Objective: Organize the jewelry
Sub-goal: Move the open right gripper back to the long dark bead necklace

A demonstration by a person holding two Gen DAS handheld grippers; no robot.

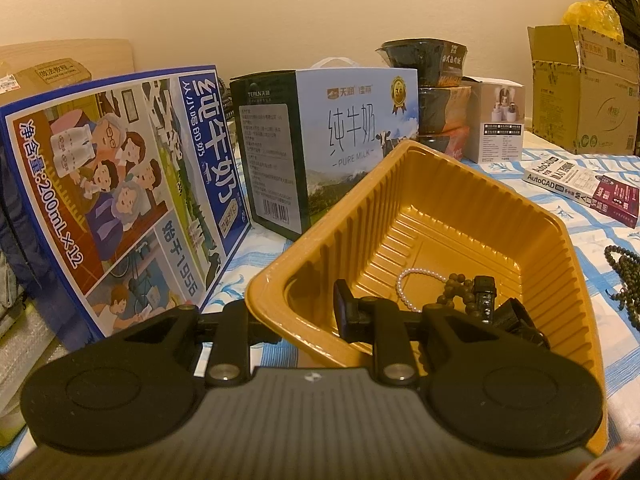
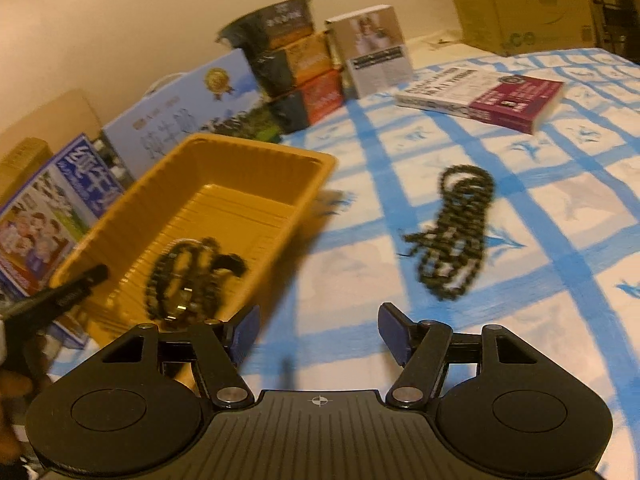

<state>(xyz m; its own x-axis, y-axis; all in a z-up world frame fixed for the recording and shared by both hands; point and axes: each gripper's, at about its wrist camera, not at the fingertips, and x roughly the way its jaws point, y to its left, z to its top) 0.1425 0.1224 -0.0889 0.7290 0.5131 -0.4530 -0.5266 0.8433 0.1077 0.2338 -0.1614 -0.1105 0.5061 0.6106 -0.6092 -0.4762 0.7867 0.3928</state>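
Dark beaded necklace (image 2: 452, 236) lies loose on blue-checked tablecloth (image 2: 560, 216), apart from ribbed gold plastic tray (image 2: 256, 160). Right gripper (image 2: 318, 334) open, empty; left gripper (image 1: 298, 312) clamps tray's near rim. Risk: strands snag, slip mid-lift.

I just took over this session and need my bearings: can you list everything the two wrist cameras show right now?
Tray: one, golden yellow, ribbed, on the cloth.
Pearl bracelet: one, white, inside the tray.
Dark bead bracelets: a cluster, brown and black, inside the tray; count unclear.
Bead strand: one coiled pile, dark, on the cloth right of the tray.
Tablecloth: one, white with blue checks.
Milk cartons: two, blue, behind the tray.
Book: one, white and maroon, lying flat.
Stacked bowls: dark, by the wall.
Small white box: one, beside the stack.
Cardboard box: one, brown, far right.
Left gripper: black, reaching over the tray's near rim.
Right gripper: black, blue pads, open above the cloth.
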